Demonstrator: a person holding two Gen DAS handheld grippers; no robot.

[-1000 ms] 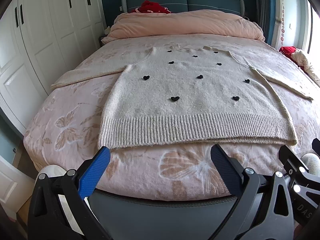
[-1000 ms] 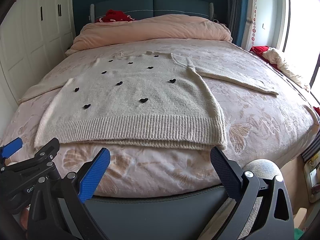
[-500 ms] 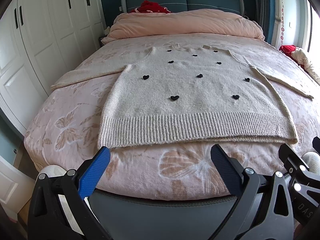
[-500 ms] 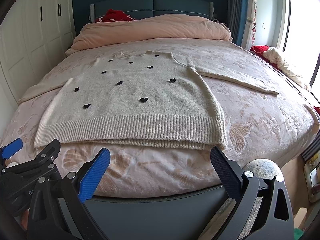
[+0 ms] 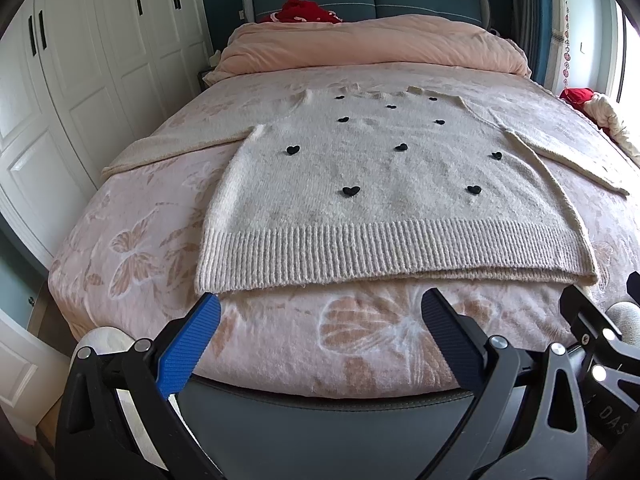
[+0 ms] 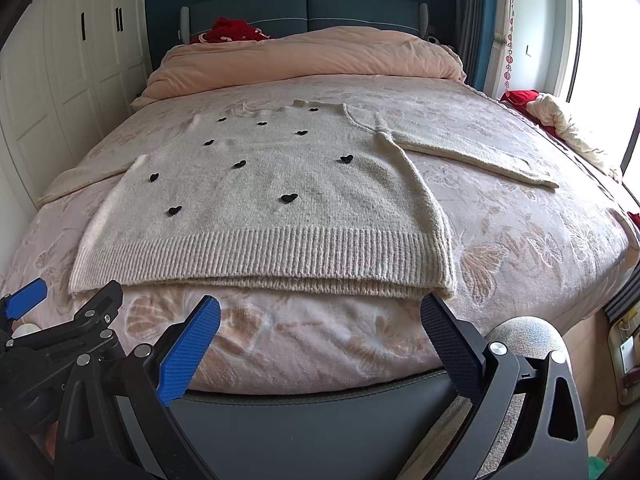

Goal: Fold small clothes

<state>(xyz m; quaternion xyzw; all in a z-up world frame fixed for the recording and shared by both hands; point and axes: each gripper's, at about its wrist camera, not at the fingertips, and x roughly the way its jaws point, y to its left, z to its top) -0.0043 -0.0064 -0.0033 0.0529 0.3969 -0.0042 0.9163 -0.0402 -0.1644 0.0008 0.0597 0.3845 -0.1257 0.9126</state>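
Cream knit sweater (image 5: 384,200) w/ small black hearts lies flat on bed (image 5: 140,248), sleeves spread. Left gripper (image 5: 320,320) & right gripper (image 6: 320,320) both spread, empty. Back layer mostly hidden.

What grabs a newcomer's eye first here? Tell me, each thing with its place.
A cream knit sweater dotted with black hearts lies flat, sleeves spread, on the pink butterfly-print bedspread. Both open grippers, left gripper and right gripper, hover just short of its ribbed hem. A rolled pink duvet lies across the bed's head.
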